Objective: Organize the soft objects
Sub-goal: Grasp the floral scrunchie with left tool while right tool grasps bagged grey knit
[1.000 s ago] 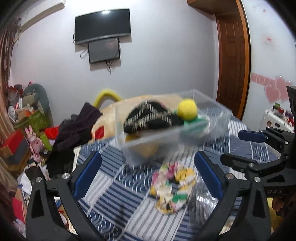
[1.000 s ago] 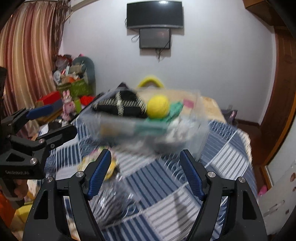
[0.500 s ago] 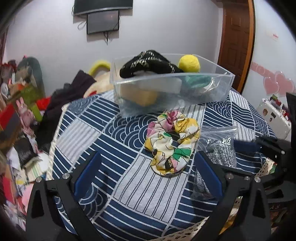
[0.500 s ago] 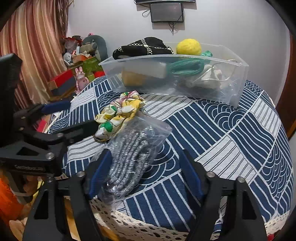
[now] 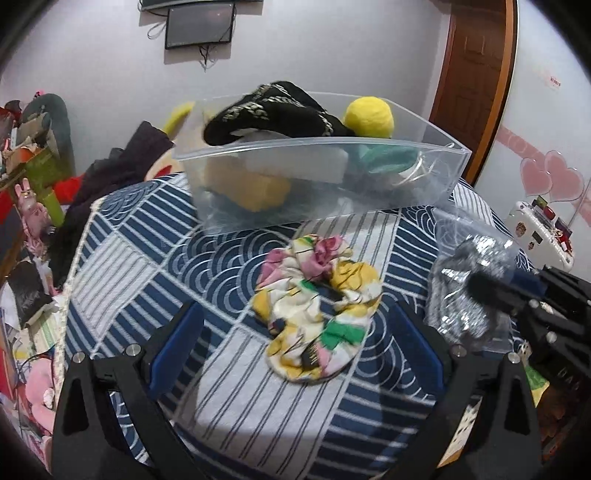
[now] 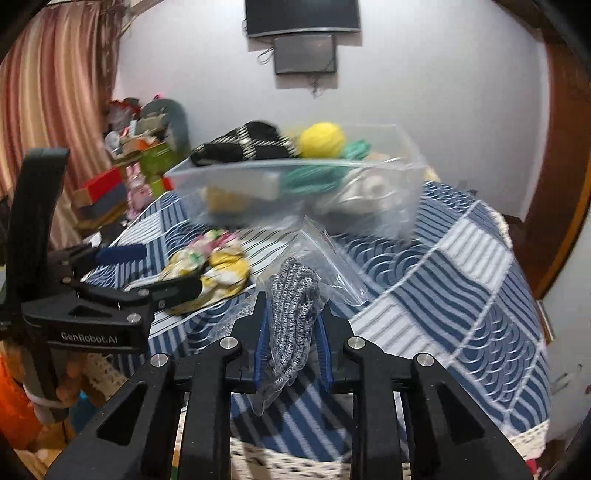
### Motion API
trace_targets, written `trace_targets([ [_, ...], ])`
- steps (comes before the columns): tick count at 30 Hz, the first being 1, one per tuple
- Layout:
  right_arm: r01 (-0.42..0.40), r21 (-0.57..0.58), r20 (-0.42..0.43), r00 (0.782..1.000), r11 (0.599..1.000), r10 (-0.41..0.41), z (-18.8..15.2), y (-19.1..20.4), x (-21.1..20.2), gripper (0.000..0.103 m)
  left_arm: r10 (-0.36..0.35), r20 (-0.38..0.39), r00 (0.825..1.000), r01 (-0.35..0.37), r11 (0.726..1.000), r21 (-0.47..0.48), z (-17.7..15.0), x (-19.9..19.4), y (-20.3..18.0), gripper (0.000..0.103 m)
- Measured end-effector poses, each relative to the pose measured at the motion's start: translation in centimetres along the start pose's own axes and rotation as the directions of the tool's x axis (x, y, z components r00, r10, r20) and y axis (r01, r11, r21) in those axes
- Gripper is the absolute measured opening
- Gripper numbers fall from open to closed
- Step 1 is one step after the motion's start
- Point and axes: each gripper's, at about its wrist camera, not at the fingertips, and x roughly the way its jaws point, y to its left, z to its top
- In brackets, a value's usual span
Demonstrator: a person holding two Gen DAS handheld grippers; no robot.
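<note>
My right gripper (image 6: 291,332) is shut on a clear plastic bag holding a grey knit item (image 6: 293,299) and lifts it just above the blue patterned tablecloth (image 6: 461,280). The bag also shows in the left wrist view (image 5: 469,284), with the right gripper's finger across it. My left gripper (image 5: 299,350) is open, its blue pads either side of a floral scrunchie (image 5: 317,306) lying on the cloth. The scrunchie also shows in the right wrist view (image 6: 210,266). A clear plastic bin (image 5: 436,173) at the back holds a black patterned cloth (image 5: 273,110), a yellow ball (image 5: 369,116) and other soft items.
Clutter and boxes (image 5: 33,177) crowd the left of the table, with dark clothes (image 5: 122,162) behind it. A wooden door (image 5: 476,74) stands at the right. Screens hang on the back wall (image 6: 303,33). The table edge with lace trim (image 6: 295,465) is close.
My right gripper has shut on the bagged grey knit item and raised it off the cloth. My left gripper has moved closer around the floral scrunchie and stays open.
</note>
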Motion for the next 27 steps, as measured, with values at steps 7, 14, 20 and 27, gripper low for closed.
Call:
trace_targets([
  [7,0.029,0.03,0.019,0.999,0.999,-0.03,0.4,-1.8,-1.2,0.02,-0.024,-0.053,0.998,0.022,0.999,-0.033,0.9,2.5,-0.3,0.056],
  [14,0.036,0.039,0.047,0.998,0.999,-0.038,1.4,-1.9,-1.6,0.021,-0.072,-0.025,0.997,0.071,0.997,-0.035,1.0,1.8,0.0,0.02],
  [20,0.037,0.038,0.097,0.994,0.999,-0.041,2.8,-2.0,-2.3,0.02,-0.062,0.067,0.996,0.062,0.998,0.0,1.6,-1.0,0.0,0.017],
  [27,0.049,0.034,0.16,0.986,0.998,-0.054,5.1,-2.3,-2.7,0.021,-0.032,0.217,0.976,0.02,0.998,0.057,3.5,-5.3,-1.2,0.018],
])
